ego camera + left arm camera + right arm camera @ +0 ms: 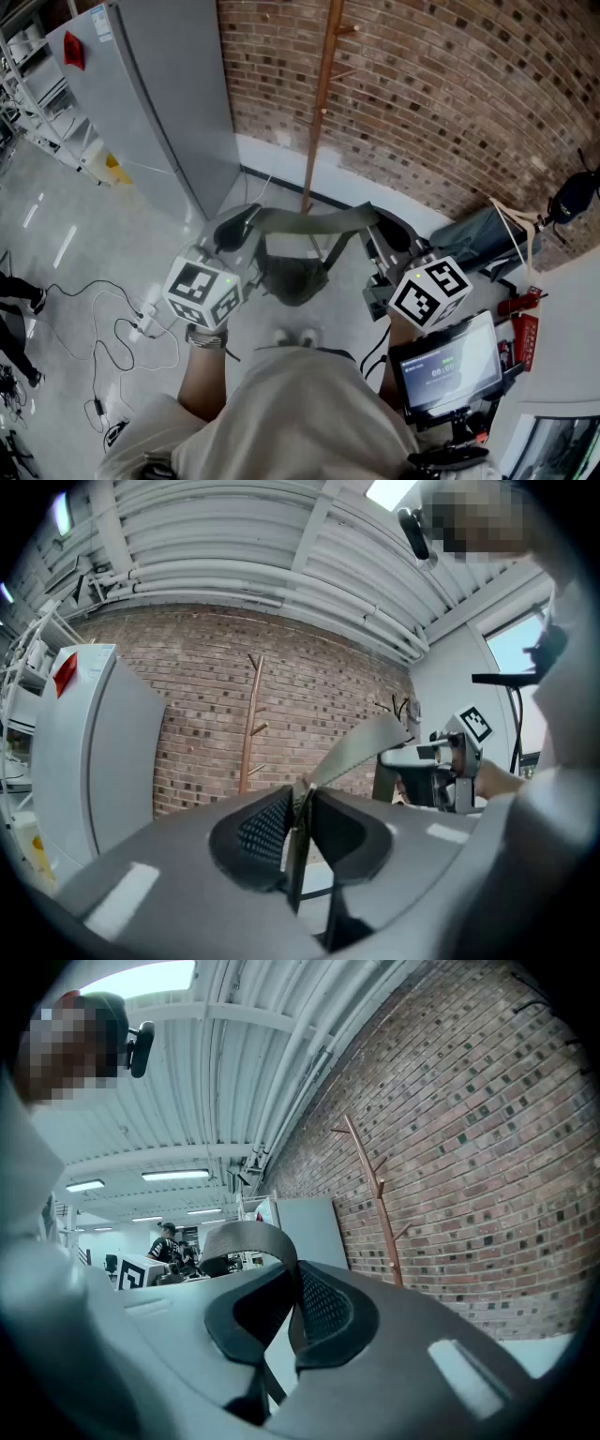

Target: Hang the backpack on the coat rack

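Note:
A dark olive backpack (294, 272) hangs by its grey-green strap (309, 222), which is stretched level between my two grippers. My left gripper (240, 231) is shut on the strap's left end, and my right gripper (387, 236) is shut on its right end. In the left gripper view the jaws (298, 810) pinch the strap (361, 752) edge-on, and it runs off to the right gripper (441, 754). In the right gripper view the jaws (293, 1290) clamp the strap (246, 1237), which loops up and left. The wooden coat rack (321, 103) stands straight ahead against the brick wall, beyond the backpack.
A tall grey cabinet (150, 103) stands left of the rack. Cables (112, 337) trail over the floor at the left. A dark bag (487, 239) and red tools lie at the right, near a lit screen (448, 364). A person (169, 1241) stands far back.

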Demonstrator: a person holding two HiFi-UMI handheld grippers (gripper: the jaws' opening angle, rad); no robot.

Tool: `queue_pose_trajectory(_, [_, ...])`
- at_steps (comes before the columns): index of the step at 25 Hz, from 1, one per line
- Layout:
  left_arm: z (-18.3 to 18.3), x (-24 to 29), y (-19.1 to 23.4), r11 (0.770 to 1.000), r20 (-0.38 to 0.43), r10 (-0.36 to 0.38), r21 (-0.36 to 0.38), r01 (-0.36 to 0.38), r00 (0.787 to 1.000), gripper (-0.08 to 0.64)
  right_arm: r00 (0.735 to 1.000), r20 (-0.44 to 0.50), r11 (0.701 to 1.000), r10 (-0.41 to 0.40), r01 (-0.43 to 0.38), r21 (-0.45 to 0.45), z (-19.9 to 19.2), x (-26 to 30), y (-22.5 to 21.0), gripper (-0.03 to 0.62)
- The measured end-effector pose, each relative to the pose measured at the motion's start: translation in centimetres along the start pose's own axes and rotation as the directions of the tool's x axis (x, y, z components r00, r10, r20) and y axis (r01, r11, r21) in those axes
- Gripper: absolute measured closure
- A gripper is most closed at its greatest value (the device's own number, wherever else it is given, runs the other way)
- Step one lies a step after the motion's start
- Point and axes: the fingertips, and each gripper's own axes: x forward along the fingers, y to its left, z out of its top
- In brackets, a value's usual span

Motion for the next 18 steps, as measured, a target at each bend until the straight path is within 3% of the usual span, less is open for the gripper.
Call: queue_pose_trajectory(18, [-1.5,1.8,0.0,0.996,-0.038,-0.087,-0.030,0.086,0.995,0.514,0.998,0.032,0.998,-0.055,0.053,0.046,-0.4,-0.1,-1.7,0.583])
